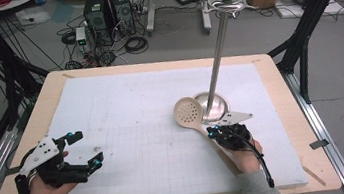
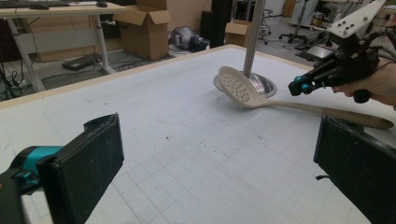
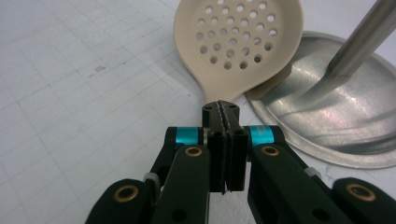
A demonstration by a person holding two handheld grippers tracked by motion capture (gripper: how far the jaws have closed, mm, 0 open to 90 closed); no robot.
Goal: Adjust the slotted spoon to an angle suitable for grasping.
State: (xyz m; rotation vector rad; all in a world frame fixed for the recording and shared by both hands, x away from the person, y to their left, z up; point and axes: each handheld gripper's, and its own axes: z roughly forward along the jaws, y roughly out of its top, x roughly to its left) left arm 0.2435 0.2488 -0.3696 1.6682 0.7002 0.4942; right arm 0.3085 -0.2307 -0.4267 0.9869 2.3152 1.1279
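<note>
Slotted spoon lies near the table's right edge, bowl leaning on the rack's base. Right gripper has its fingers pinched together above the handle, holding nothing; left gripper is wide open, empty. Hanging it is probably all left.

no readable text, no labels, no brands, no numbers, no signs anywhere

table – white mat (gridded), skimmer, stand

Black two-jaw tongs with teal collars, brass rivets, a grey three-cornered top plate and black cable; grey sleeve.
</note>
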